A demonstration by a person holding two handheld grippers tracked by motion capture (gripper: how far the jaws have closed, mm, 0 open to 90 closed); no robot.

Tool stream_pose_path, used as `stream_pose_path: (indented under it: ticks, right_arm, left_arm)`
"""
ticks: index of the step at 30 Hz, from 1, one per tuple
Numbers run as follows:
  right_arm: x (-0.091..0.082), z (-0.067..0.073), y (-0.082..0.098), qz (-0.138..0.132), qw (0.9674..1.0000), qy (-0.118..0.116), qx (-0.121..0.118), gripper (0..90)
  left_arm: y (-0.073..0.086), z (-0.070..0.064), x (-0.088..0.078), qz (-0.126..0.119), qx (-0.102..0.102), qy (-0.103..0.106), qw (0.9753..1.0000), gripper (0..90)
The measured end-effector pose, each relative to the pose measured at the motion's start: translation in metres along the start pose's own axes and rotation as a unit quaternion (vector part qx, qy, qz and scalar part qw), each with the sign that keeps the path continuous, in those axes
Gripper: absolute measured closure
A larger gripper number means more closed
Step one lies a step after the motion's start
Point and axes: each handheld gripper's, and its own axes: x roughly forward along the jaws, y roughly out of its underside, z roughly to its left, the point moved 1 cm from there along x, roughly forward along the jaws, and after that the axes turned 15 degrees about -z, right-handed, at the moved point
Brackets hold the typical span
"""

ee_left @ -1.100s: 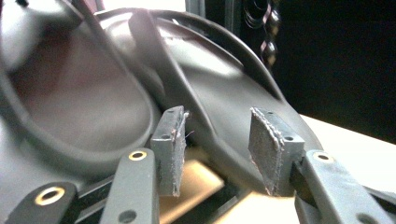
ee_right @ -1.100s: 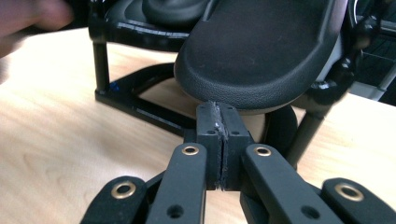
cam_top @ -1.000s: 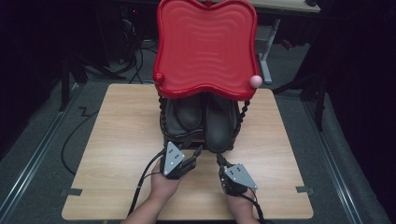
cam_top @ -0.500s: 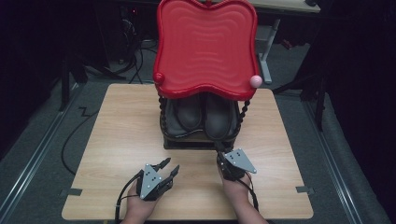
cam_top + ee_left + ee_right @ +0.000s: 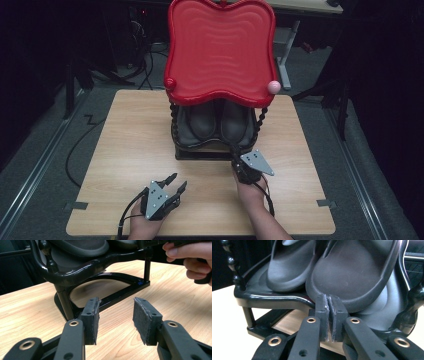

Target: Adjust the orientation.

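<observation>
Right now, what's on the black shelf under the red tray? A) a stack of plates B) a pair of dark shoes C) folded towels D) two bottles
B: a pair of dark shoes sits side by side on the black shelf below the red tray.

Light wooden table [image 5: 125, 150], black two-tier rack [image 5: 200, 152] standing near its middle

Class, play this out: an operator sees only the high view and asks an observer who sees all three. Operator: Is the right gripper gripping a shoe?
Observer: No; the right gripper has its pads pressed together, empty, just before the nearer sandal.
Operator: What's under the shelf?
Observer: Bare table wood shows beneath the black shelf.
Operator: Where does the left gripper aim?
Observer: Its open, empty jaws point at the rack's base bar.
</observation>
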Motion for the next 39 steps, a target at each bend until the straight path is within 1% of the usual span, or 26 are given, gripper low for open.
stream_pose_path:
  ticks: [4,5,11,21,23,25,27,29,30,32,34,37,39]
  right_arm:
    - [0.003,-0.003,0.000,0.000,1.0000,0.001,0.002,85.9]
    - [0.006,-0.005,0.000,0.002,1.0000,0.002,0.008,85.8]
    - [0.012,-0.006,0.002,0.005,0.9999,0.002,0.009,85.4]
    - [0.014,-0.006,0.002,0.008,0.9999,-0.003,0.012,84.4]
    - [0.013,-0.006,0.001,0.004,0.9999,-0.003,0.014,84.0]
    - [0.011,-0.007,-0.002,-0.004,0.9999,0.002,0.014,83.5]
    - [0.010,-0.011,-0.004,-0.007,0.9997,0.012,0.018,83.3]
    - [0.011,-0.017,-0.004,-0.004,0.9994,0.029,0.021,83.2]
    - [0.012,-0.020,-0.002,0.002,0.9991,0.038,0.019,83.2]
    - [0.013,-0.022,0.001,0.006,0.9992,0.037,0.016,84.2]
    - [0.014,-0.021,0.001,0.003,0.9993,0.033,0.016,84.9]
    - [0.014,-0.019,0.000,0.004,0.9994,0.031,0.018,83.4]
    - [0.010,-0.018,-0.003,0.000,0.9995,0.028,0.016,82.0]
  left_arm:
    - [0.000,-0.001,0.000,0.000,0.000,0.002,1.0000,55.9]
    - [0.000,-0.002,0.000,0.001,0.000,0.002,1.0000,55.8]
    - [0.000,-0.004,0.001,0.002,0.001,0.004,1.0000,55.7]
    - [0.002,-0.007,0.003,0.004,0.002,0.007,1.0000,54.9]
    - [0.002,-0.007,0.002,0.004,0.004,0.007,1.0000,54.8]
    - [0.002,-0.006,0.002,0.003,0.003,0.007,1.0000,54.7]
    - [0.002,-0.006,0.001,0.003,0.003,0.007,1.0000,54.6]
    - [0.002,-0.006,0.001,0.004,0.001,0.006,1.0000,54.6]
    - [0.002,-0.006,0.001,0.004,0.000,0.007,1.0000,54.4]
    - [0.003,-0.007,0.001,0.005,0.001,0.008,1.0000,54.2]
    - [0.003,-0.008,0.001,0.006,0.002,0.009,0.9999,54.1]
    - [0.003,-0.008,0.001,0.005,0.003,0.011,0.9999,54.0]
    - [0.002,-0.008,0.001,0.006,0.004,0.011,0.9999,53.8]
